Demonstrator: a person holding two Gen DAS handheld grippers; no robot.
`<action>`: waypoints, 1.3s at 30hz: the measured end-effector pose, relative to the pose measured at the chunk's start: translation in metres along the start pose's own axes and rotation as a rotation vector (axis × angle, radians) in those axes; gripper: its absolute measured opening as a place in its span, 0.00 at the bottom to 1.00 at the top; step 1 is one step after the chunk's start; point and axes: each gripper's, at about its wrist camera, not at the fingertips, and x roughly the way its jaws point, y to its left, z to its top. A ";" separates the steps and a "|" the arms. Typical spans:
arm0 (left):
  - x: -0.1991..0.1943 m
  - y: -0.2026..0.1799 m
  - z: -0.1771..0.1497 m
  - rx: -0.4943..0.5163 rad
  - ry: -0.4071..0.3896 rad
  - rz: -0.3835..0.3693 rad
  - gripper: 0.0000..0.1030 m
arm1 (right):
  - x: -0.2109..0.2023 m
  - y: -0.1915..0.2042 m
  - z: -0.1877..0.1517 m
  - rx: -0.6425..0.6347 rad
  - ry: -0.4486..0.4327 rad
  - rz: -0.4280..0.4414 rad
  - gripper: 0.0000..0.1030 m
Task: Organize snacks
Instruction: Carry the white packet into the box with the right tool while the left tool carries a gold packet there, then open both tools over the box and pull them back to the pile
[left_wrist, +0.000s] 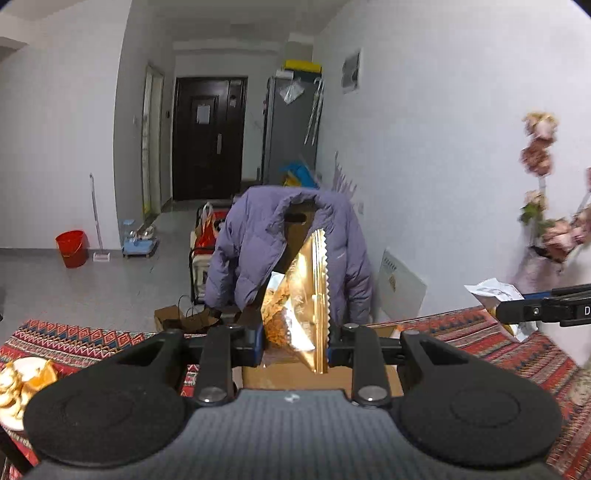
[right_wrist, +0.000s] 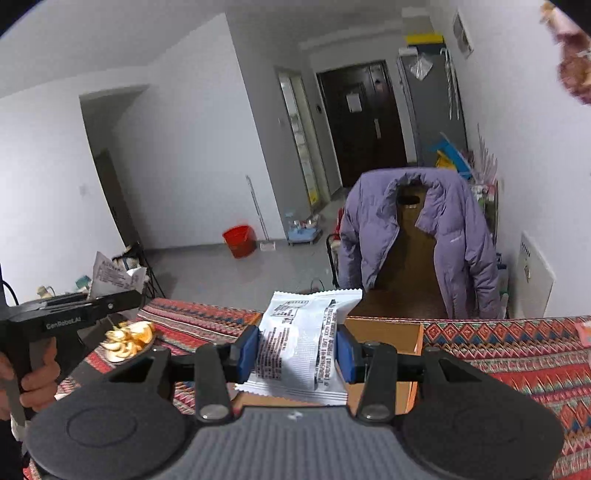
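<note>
Foil-gold snack pouch (left_wrist: 301, 295) is crinkling, light and slippery, in the clamped left tool (left_wrist: 295, 345); right tool (right_wrist: 297, 356) is pinching the white packet (right_wrist: 304, 345) mid-body, probably fragile inside

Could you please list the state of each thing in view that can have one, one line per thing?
Left tongs: shut on the gold snack packet.
Gold snack packet: held upright, sealed.
Right tongs: shut on the white snack packet.
White snack packet: held, sealed.
Cardboard box: open on the table.
Dark door: closed.
Purple jacket: draped over a chair, unzipped.
</note>
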 end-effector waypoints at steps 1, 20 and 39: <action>0.014 0.002 0.003 0.000 0.013 0.003 0.27 | 0.017 -0.003 0.005 -0.007 0.015 -0.015 0.42; 0.258 0.010 -0.081 0.093 0.367 0.087 0.28 | 0.272 -0.068 -0.055 -0.091 0.344 -0.368 0.43; 0.160 0.030 -0.022 0.031 0.303 0.082 0.67 | 0.165 -0.037 -0.021 -0.066 0.232 -0.295 0.74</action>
